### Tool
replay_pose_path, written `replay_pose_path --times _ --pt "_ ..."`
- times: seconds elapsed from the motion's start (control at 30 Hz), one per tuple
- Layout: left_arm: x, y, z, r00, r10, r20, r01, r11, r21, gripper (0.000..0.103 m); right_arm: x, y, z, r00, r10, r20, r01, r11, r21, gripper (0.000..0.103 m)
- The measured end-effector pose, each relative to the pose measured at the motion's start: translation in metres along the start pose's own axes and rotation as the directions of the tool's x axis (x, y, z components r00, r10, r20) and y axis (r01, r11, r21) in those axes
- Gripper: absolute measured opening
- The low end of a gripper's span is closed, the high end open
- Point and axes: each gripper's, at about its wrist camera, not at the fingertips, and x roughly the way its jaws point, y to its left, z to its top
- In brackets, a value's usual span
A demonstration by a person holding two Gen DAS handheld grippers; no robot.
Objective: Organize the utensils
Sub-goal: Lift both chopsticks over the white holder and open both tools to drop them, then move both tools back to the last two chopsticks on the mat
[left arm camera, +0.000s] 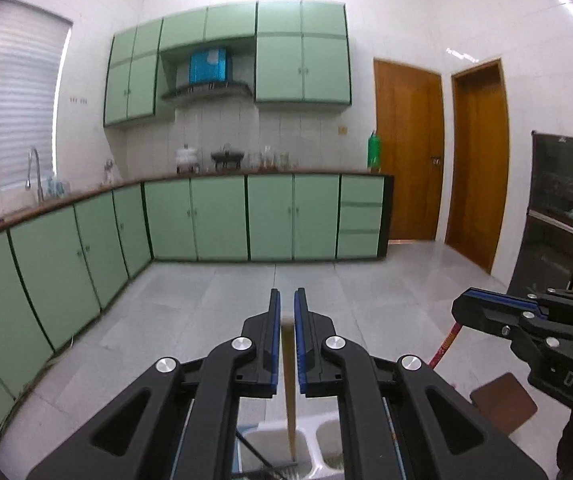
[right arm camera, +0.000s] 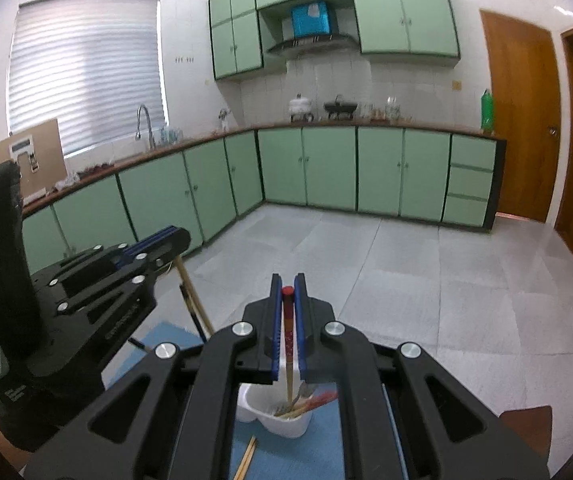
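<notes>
My left gripper (left arm camera: 286, 308) is shut on a plain wooden chopstick (left arm camera: 289, 376) that hangs down into a white divided utensil holder (left arm camera: 270, 446). My right gripper (right arm camera: 287, 290) is shut on a red-topped patterned chopstick (right arm camera: 288, 336), whose lower end reaches into the white holder (right arm camera: 282, 422), where several utensils and red-ended chopsticks lie. The right gripper shows at the right of the left wrist view (left arm camera: 526, 316), with the red chopstick (left arm camera: 444, 346) below it. The left gripper shows at the left of the right wrist view (right arm camera: 126, 264), with its wooden chopstick (right arm camera: 194, 300).
The holder stands on a blue mat (right arm camera: 318, 452). A pair of wooden chopsticks (right arm camera: 246, 458) lies on the mat in front of it. A brown table corner (left arm camera: 502, 402) shows below. Green kitchen cabinets (left arm camera: 214, 218) and tiled floor (right arm camera: 406, 280) lie beyond.
</notes>
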Motion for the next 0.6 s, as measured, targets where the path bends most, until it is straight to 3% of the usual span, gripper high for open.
replay_pose_path --times 0.1,0.2,0.27,0.4,0.47,0.53,0.6 --pt "0.003 0.003 -0.008 0.999 -0.006 -0.035 0.006 1.000 0.003 0.010 0.007 0.008 -0.010 0.999 0.001 -0.034 -0.001 1.000 -0.021 0.006" --pt "-0.007 0.006 -0.014 0.999 -0.020 -0.045 0.020 1.000 -0.006 0.024 0.004 0.013 -0.018 0.999 -0.014 -0.037 0.013 0.999 -0.033 0.009" --pt "-0.016 0.008 -0.017 0.999 -0.013 -0.050 0.012 1.000 -0.009 0.038 -0.007 0.013 -0.023 0.999 -0.030 -0.018 0.030 0.999 -0.019 0.032" --pt "-0.043 0.013 -0.027 0.998 -0.022 -0.058 0.020 0.999 -0.027 0.055 -0.036 0.010 -0.036 0.997 -0.076 0.025 0.076 0.997 -0.011 0.049" --pt "-0.057 0.015 -0.035 0.998 -0.022 -0.059 0.020 0.999 -0.031 0.064 -0.050 0.007 -0.047 0.994 -0.099 0.041 0.099 0.995 -0.003 0.068" --pt "-0.071 0.015 -0.045 0.997 -0.024 -0.070 0.021 0.999 -0.044 0.074 -0.065 0.004 -0.061 0.994 -0.094 0.050 0.094 0.996 0.010 0.075" --pt "-0.088 0.017 -0.063 0.996 -0.042 -0.083 0.036 0.997 -0.071 0.078 -0.080 0.003 -0.080 0.995 -0.082 0.047 0.081 0.996 0.026 0.082"
